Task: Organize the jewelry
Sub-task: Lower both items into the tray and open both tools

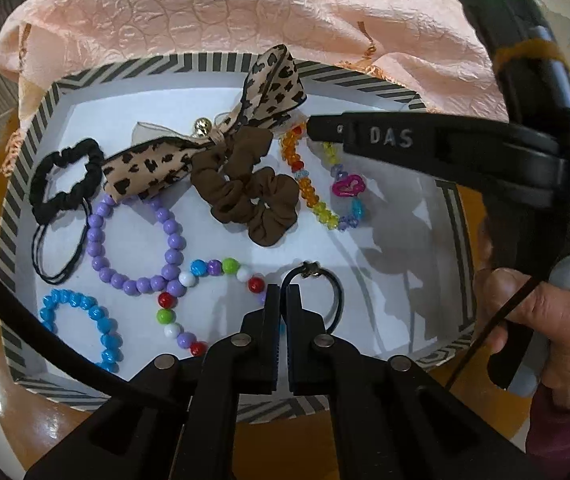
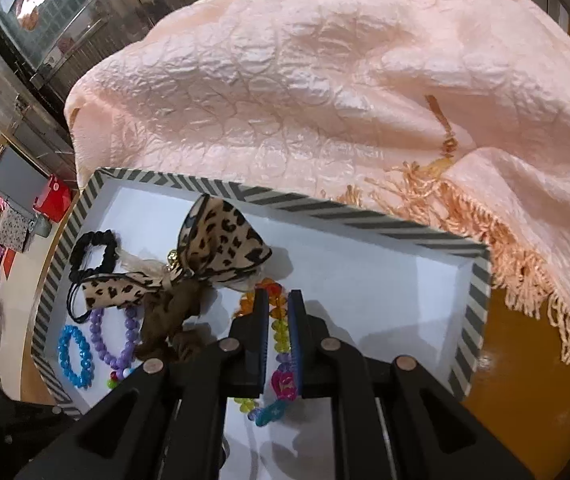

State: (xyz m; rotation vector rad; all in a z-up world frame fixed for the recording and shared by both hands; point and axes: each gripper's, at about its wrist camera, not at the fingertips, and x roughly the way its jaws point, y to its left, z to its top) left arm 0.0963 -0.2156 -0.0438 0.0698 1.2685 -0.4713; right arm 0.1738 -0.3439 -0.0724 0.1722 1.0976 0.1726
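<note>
Left gripper [image 1: 283, 292]: jaws almost closed, only a thin slit between them, low over the near part of the tray; the thin dark hair tie [image 1: 321, 296] lies right at the tips, though whether the strand is pinched I cannot tell.
Right gripper [image 2: 277, 300]: jaws narrow, with the crystal bead bracelet [image 2: 281, 334] running up through the gap between them; whether they press it is unclear.
Tray [image 1: 49, 100]: striped rim, white floor, on the orange bench [image 2: 525, 400]; holds all the jewelry.
Other pieces: leopard bow [image 1: 261, 92], brown scrunchie [image 1: 253, 200], black scrunchie [image 1: 65, 178], purple bead bracelet [image 1: 133, 240], blue bracelet [image 1: 85, 324].
Hidden: the multicolour bead bracelet [image 1: 209, 272] passes under the left gripper.
Far side: peach cloth [image 2: 325, 80] overlaps the tray's far rim.
</note>
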